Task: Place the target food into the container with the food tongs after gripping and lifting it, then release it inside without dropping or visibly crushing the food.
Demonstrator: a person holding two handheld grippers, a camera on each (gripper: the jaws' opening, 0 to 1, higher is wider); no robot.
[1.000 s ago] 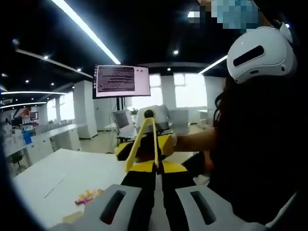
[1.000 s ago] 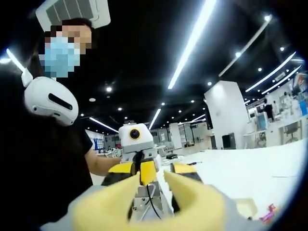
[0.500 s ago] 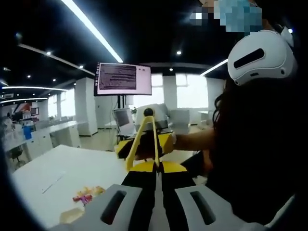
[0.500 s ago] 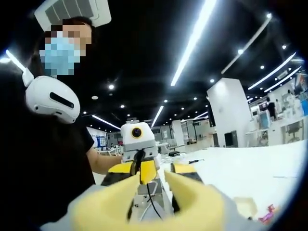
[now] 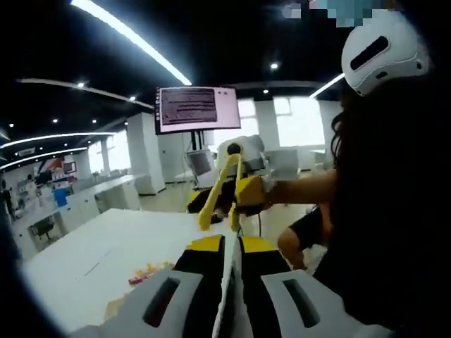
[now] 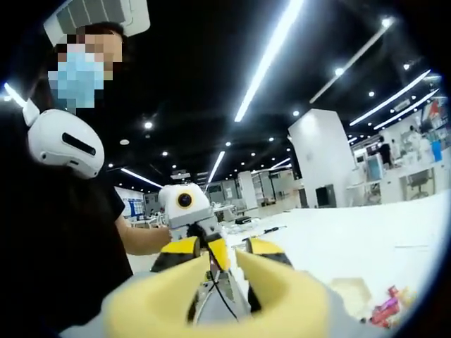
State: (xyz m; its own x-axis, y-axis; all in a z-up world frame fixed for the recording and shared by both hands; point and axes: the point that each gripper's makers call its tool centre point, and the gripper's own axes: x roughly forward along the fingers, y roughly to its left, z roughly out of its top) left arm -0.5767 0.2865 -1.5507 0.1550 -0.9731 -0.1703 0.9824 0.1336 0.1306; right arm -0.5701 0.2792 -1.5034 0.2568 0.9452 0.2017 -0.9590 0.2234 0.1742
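Stretching under ceiling light strips (image 6: 268, 60), a white table (image 6: 352, 239) bears colourful food (image 6: 386, 310).

Yellow food tongs (image 5: 224, 189) raised above table; colourful food (image 6: 386, 310) on table.

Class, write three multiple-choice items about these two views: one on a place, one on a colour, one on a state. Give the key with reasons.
1. Where do the colourful pieces lie?
A. on the white table
B. between the tongs
C. on the monitor
2. What colour are the food tongs?
A. red
B. yellow
C. blue
3. What are the tongs holding?
A. a cup
B. food
C. nothing

Key:
1. A, the colourful pieces rest on the white table.
2. B, the food tongs are yellow.
3. C, their tips hang apart with nothing between them.
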